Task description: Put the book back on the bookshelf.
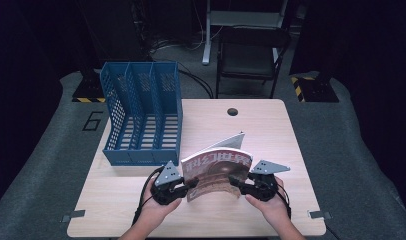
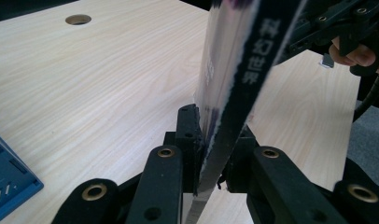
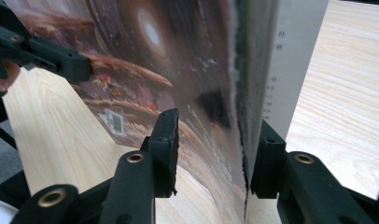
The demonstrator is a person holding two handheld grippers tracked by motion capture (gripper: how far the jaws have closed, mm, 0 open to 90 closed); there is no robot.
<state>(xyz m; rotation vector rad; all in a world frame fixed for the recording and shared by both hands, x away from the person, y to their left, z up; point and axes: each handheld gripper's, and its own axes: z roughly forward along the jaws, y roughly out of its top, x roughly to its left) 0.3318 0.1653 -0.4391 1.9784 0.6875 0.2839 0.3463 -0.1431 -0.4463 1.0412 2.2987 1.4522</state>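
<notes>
While upright: magazine [image 1: 217,170] stands between both grippers
Left gripper [image 2: 214,154]: jaws pinch its spine
Right gripper [image 3: 215,149]: jaws wide, astride its pages

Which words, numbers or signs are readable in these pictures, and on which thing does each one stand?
"科幻世界": on the dark spine of the magazine, left gripper view.
"6": on the grey floor mat, left of the table, high view.
Large red characters on the magazine cover, high view: seen upside down, too blurred to read.
Barcode on the back cover: digits too small.
Small print on the white page: too blurred.
</notes>
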